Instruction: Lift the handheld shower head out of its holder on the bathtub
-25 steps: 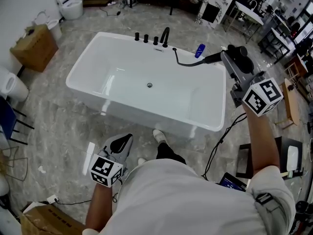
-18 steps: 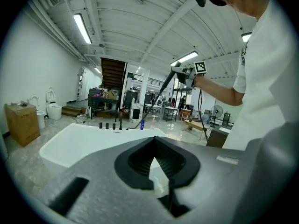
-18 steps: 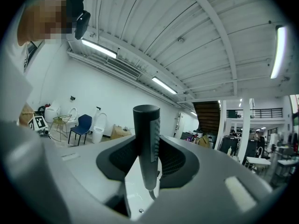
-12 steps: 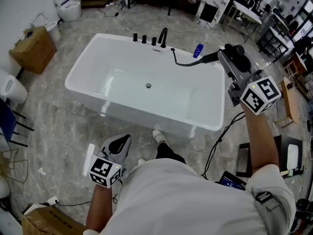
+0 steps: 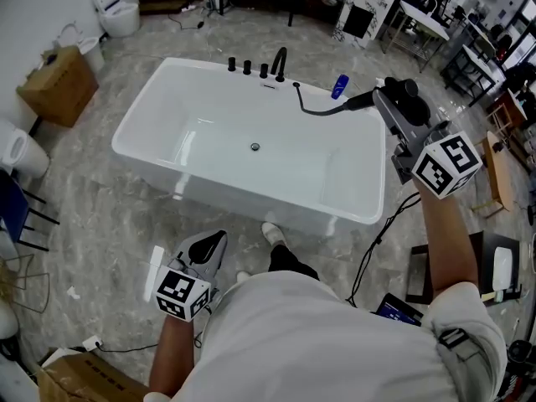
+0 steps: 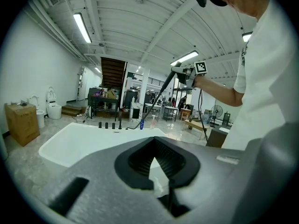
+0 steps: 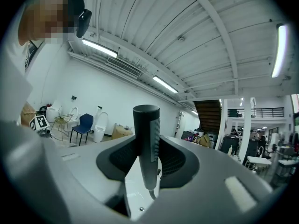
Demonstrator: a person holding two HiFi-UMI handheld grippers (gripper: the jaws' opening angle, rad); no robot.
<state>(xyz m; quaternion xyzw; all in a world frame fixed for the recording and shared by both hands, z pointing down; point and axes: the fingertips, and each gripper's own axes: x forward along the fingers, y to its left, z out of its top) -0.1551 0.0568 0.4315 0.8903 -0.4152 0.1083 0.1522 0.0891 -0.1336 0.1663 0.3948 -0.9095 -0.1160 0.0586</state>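
Observation:
My right gripper (image 5: 387, 97) is shut on the black handheld shower head (image 5: 408, 92), held in the air above the right end of the white bathtub (image 5: 276, 201). Its black hose (image 5: 316, 110) runs down to the tub's far rim beside the black taps (image 5: 248, 67) and spout (image 5: 281, 60). In the right gripper view the shower head (image 7: 146, 139) stands upright between the ribbed pads (image 7: 122, 157). My left gripper (image 5: 211, 243) hangs low by the person's left side, well short of the tub, shut with nothing in it. The left gripper view shows the raised shower head (image 6: 167, 82) and the tub (image 6: 74, 141) ahead.
A blue bottle (image 5: 342, 85) stands on the tub's far right corner. A cardboard box (image 5: 57, 80) and toilets (image 5: 117, 11) stand to the left. Tables and a cable (image 5: 381, 233) lie to the right. The person's foot (image 5: 272, 231) is by the tub's near wall.

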